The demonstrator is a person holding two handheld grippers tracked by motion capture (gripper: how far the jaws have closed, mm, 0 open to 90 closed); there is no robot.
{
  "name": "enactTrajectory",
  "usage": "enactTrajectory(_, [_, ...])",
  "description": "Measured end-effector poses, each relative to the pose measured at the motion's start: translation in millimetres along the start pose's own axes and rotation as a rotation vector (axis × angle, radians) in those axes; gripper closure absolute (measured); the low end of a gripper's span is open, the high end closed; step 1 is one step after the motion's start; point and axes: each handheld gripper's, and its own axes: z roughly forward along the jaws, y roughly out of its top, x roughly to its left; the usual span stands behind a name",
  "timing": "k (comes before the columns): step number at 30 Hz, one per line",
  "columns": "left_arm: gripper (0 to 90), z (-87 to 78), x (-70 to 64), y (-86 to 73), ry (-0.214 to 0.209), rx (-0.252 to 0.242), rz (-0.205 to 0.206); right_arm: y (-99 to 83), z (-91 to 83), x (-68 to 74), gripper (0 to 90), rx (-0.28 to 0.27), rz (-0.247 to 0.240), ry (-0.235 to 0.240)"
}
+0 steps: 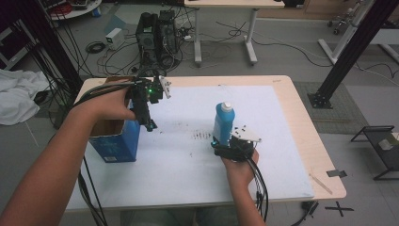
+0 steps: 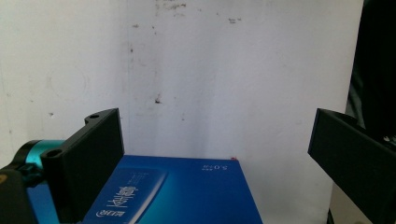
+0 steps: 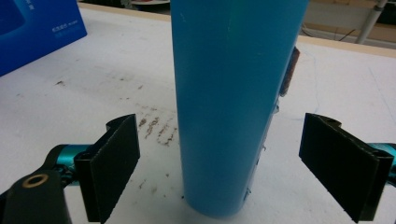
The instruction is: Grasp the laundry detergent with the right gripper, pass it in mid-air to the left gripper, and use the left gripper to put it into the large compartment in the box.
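White sheeting (image 1: pixel 188 155), smudged with dark marks, covers the table, and near its middle a blue bottle (image 1: pixel 223 123) with a white cap is stood upright, apparently so that it can be taken by its body. It is framed by the right gripper (image 3: pixel 219 158), whose jaws are spread wide to either side with a gap left on both; nothing is clamped. Farther left, the left gripper (image 1: pixel 149 123) is held above an open blue box (image 1: pixel 115 141), jaws likewise apart and empty, presumably ready to steady it.

Your left gripper (image 2: pixel 215 154) hangs with jaws spread wide above the blue box (image 2: pixel 187 191), which lies on the stained white table sheet (image 2: pixel 196 70).
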Motion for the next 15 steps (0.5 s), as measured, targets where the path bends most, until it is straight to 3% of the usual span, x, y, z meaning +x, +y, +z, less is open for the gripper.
enactTrajectory(10, [3.4,-0.1,-2.8,0.9,0.002,0.007,0.010,-0.2,15.5,11.7,11.4,-0.037,0.025,-0.051])
enactTrajectory(12, [3.4,-1.2,-2.8,0.4,0.006,0.011,0.016,0.3,17.4,11.1,11.4,-0.049,0.006,-0.063])
enactTrajectory(13, [3.4,-1.1,-2.9,0.0,0.001,0.009,0.014,0.7,18.8,12.1,11.4,-0.058,0.031,-0.067])
enactTrajectory(15, [3.3,-1.6,-3.0,-0.4,0.006,0.011,0.013,1.1,20.3,10.8,11.4,-0.064,0.026,-0.077])
